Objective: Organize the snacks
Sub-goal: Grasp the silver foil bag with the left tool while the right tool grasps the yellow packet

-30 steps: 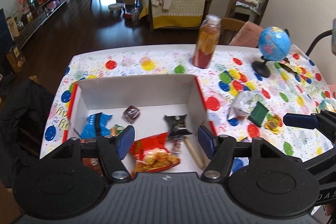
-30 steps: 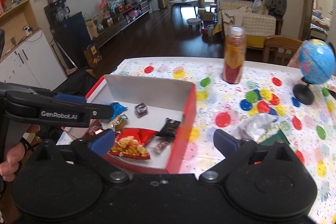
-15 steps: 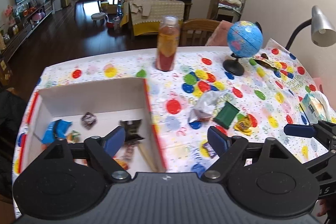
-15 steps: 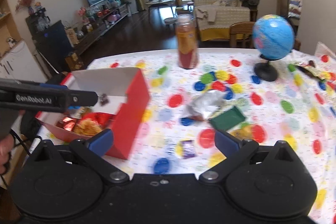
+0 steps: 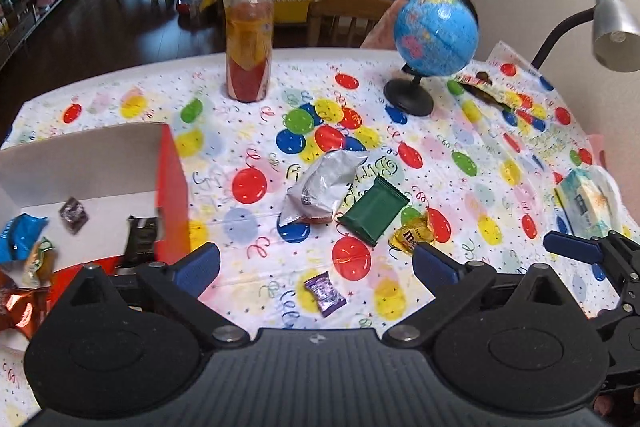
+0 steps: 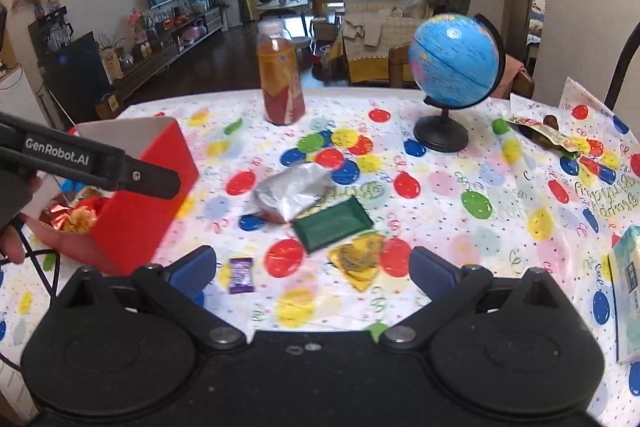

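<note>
A red box (image 5: 173,187) with a white inside stands at the left and holds several snacks. Loose on the balloon tablecloth lie a silver packet (image 5: 320,187), a green packet (image 5: 374,213), a yellow candy bag (image 5: 414,235) and a purple candy (image 5: 325,293). My left gripper (image 5: 316,263) hovers above the purple candy, its jaws opening wide and holding nothing. My right gripper (image 6: 313,267) is open and empty above the purple candy (image 6: 241,275) and the yellow bag (image 6: 356,259), with the green packet (image 6: 332,225) just beyond.
A juice bottle (image 5: 249,47) and a globe (image 5: 434,39) stand at the back of the table. A desk lamp (image 5: 612,27), a tissue pack (image 5: 588,203) and an opened wrapper (image 5: 480,85) are at the right. A wooden chair (image 5: 348,19) stands behind the table.
Both grippers have swung right, from over the red box to over the loose snacks. The left jaws have spread wider. The box now sits at the left edge of both views.
</note>
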The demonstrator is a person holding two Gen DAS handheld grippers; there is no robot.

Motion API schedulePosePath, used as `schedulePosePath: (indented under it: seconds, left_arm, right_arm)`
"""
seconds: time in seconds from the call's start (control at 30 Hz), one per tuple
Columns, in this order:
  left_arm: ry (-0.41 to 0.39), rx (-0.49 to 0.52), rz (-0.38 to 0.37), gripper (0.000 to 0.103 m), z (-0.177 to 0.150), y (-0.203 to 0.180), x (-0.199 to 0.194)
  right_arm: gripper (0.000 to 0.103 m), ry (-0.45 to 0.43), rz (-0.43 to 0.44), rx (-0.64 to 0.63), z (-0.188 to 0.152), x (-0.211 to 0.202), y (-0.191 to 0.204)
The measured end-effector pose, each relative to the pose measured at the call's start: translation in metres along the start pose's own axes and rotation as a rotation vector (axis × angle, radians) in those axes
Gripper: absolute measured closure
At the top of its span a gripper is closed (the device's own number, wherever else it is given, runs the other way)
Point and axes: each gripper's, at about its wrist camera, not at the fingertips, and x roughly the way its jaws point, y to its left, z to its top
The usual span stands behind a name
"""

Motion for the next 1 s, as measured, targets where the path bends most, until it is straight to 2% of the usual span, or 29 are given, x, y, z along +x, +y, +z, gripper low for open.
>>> schedulePosePath:
  seconds: [0.1,0.2,0.53,0.73,0.87,1.0]
  left_arm:
    - [0.031,0.010,0.023,0.000,0.011,-0.007,0.021]
    - [0.048,0.019,0.048,0.000,0.023,-0.013,0.039]
    - [0.129,0.067,0.105,0.000,0.055,-0.029,0.103]
    - [0.182,0.079,0.146,0.000,0.063,-0.030,0.139]
    - [0.220,0.078,0.142,0.000,0.066,-0.029,0.160]
    - [0.262,0.069,0.140,0.001,0.068,-0.026,0.178]
  right_arm:
    - [0.001,0.008,-0.007,0.013,0.001,0.011,-0.014]
    - [0.001,0.060,-0.041,0.024,0.003,0.027,-0.024]
    - [0.007,0.156,-0.029,0.053,0.008,0.078,-0.046]
    - [0.016,0.203,-0.019,0.059,0.009,0.105,-0.051]
    - [0.019,0.230,0.001,0.066,0.010,0.120,-0.051]
    - [0.026,0.251,0.019,0.061,0.011,0.133,-0.049]
